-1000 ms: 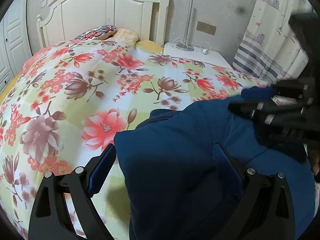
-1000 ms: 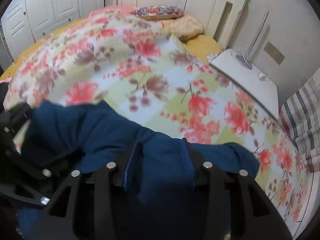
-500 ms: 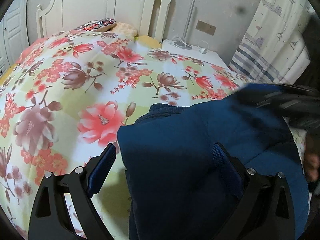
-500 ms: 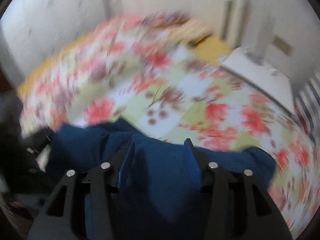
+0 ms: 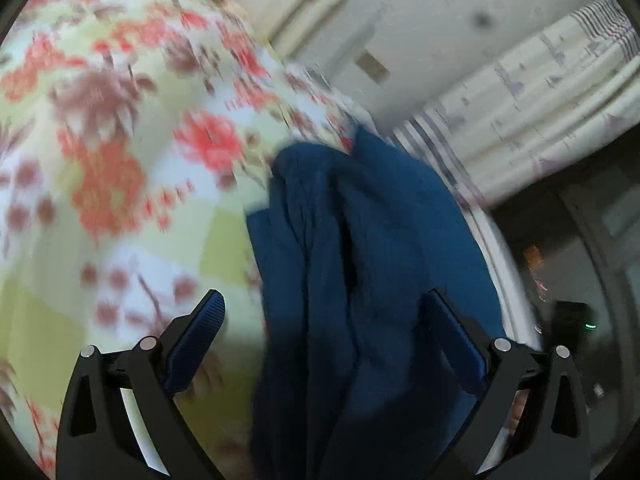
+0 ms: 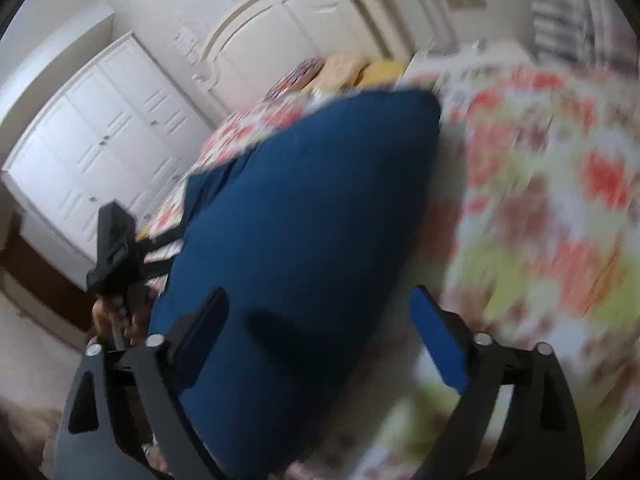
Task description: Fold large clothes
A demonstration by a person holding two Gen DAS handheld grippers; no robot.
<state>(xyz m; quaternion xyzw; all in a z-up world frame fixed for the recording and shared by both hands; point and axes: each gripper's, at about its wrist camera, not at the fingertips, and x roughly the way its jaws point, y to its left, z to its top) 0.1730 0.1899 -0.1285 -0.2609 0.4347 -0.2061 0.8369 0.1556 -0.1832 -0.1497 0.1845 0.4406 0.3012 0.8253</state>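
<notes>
My right gripper jaws opening wide, nothing pinched; blue garment lies below, near the bed edge. Left gripper wide too, cloth btwn fingers, not clamped. Fold laid down, I reckon; next: re-grab an edge.

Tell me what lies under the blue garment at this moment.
The blue garment lies on the floral bedspread, which shows all around it in both wrist views. Whatever is directly beneath the cloth is covered, so nothing more can be told.
</notes>
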